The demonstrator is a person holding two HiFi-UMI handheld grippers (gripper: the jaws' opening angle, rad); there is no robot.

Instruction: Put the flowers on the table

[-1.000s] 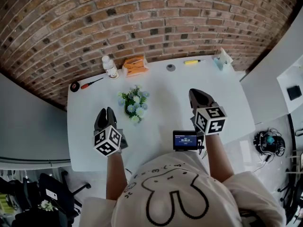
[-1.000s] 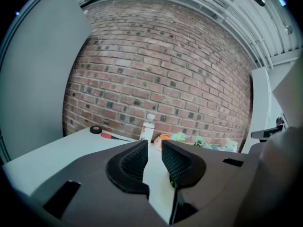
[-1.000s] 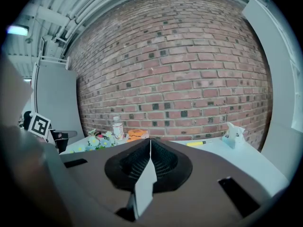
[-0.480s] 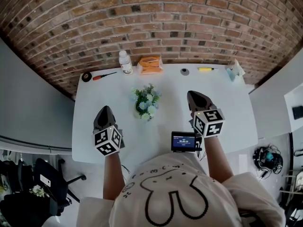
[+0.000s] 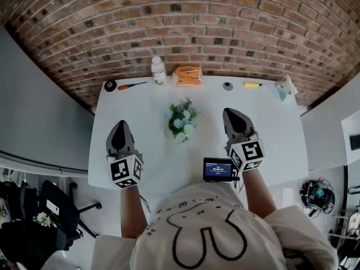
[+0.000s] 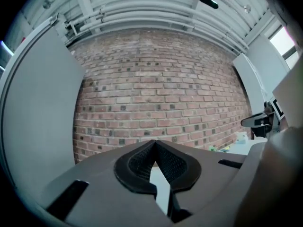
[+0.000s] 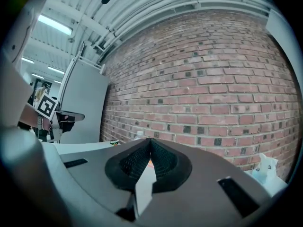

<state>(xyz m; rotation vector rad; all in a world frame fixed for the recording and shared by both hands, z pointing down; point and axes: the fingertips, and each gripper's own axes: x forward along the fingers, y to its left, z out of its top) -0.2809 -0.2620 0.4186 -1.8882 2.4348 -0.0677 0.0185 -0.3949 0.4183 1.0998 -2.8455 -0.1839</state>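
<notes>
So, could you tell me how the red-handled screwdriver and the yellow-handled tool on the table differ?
The red-handled screwdriver lies back left, beside a black roll; the yellow-handled tool lies back right. The screwdriver looks longer and slants; the yellow-handled tool lies nearly level. Both rest flat on the white table.

We find the flowers [image 5: 181, 119] mid-way across the table [image 5: 270, 134], between our left gripper [image 5: 120, 125] and right gripper [image 5: 231, 113]. Along the far edge, from the left, lie a tape roll [image 5: 110, 85], a screwdriver [image 5: 131, 85] and a bottle [image 5: 158, 71].
</notes>
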